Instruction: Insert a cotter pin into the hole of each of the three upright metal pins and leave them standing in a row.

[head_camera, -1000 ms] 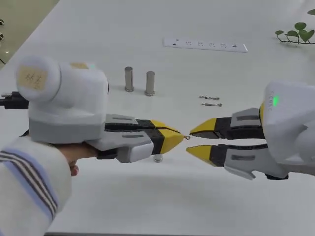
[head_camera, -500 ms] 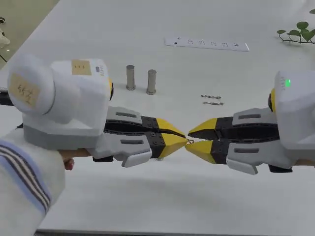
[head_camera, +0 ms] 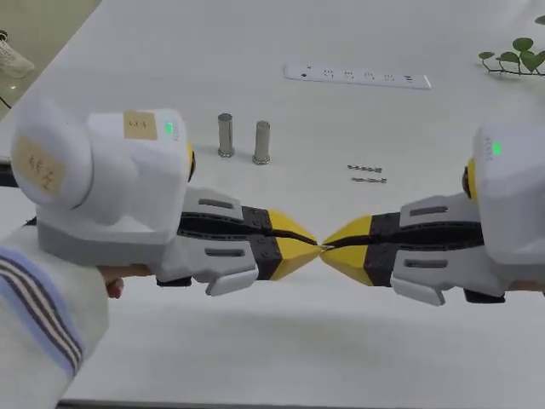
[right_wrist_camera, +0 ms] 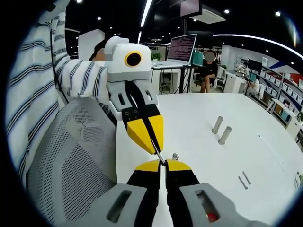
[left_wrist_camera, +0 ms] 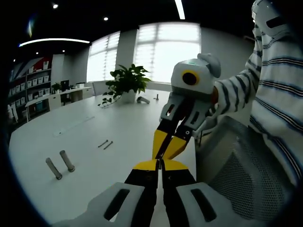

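left gripper (head_camera: 313,246): over the near half of the worktop (head_camera: 255,341), pointing right; jaws pressed together on one end of a cotter pin (right_wrist_camera: 159,154).
right gripper (head_camera: 328,250): facing it, pointing left, tip to tip; jaws together too, closed on the other end of the same cotter pin.
cotter pin: thin rod bridging the two sets of yellow tips, held in the air above the worktop; clear in the right gripper view, barely a sliver in the head view.
metal cap (right_wrist_camera: 175,155): small round shiny piece just beside the tips in the right gripper view; too small to tell what it is.
upright pins: left pin (head_camera: 225,136) and right pin (head_camera: 261,142), standing mid-worktop beyond the left gripper, side by side, near each other but apart; holes not readable.
spares (head_camera: 364,169): two more cotter pins lying flat and parallel, right of the upright pins, well apart from them.
strip (head_camera: 358,77): white power strip flat toward the far edge.
plant (head_camera: 515,55): leaves at the far right corner.
sleeve (head_camera: 43,315): striped, at the near left corner behind the left gripper.
chair (right_wrist_camera: 71,156): grey mesh back, close beside the grippers in both gripper views.
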`<state>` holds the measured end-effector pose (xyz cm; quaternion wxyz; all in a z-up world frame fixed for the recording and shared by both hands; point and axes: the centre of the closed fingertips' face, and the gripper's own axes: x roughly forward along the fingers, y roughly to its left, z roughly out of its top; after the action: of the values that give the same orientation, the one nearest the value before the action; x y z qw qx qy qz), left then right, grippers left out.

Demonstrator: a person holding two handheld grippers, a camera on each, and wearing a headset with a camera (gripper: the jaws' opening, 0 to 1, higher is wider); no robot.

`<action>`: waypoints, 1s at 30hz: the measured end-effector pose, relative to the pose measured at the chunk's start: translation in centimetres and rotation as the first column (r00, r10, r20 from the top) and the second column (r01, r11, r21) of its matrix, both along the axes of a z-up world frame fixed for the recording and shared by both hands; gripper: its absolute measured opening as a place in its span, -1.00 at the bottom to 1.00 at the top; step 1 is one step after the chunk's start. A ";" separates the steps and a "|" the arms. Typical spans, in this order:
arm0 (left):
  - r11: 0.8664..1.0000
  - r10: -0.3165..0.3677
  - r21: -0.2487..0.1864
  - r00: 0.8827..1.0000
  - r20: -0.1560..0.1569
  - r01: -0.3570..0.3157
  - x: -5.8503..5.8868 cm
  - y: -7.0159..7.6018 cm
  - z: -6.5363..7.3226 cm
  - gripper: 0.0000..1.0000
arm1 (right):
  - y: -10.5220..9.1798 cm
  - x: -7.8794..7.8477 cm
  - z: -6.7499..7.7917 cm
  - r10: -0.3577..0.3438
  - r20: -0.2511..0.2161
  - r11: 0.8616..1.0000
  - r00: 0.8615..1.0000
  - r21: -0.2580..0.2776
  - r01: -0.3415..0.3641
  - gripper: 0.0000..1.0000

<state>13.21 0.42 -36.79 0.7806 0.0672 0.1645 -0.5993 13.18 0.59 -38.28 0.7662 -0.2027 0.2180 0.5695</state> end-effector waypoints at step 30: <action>0.976 0.146 0.168 0.989 -0.011 -0.142 3.7 2.6 -3.8 -0.76 | -2.1 2.7 -3.7 0.039 0.035 0.979 0.999 -0.202 -0.031 -1.00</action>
<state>16.87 3.04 -40.59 0.8116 0.1131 0.2275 -0.5261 15.88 -1.53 -41.98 0.7356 -0.2939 0.2559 0.5541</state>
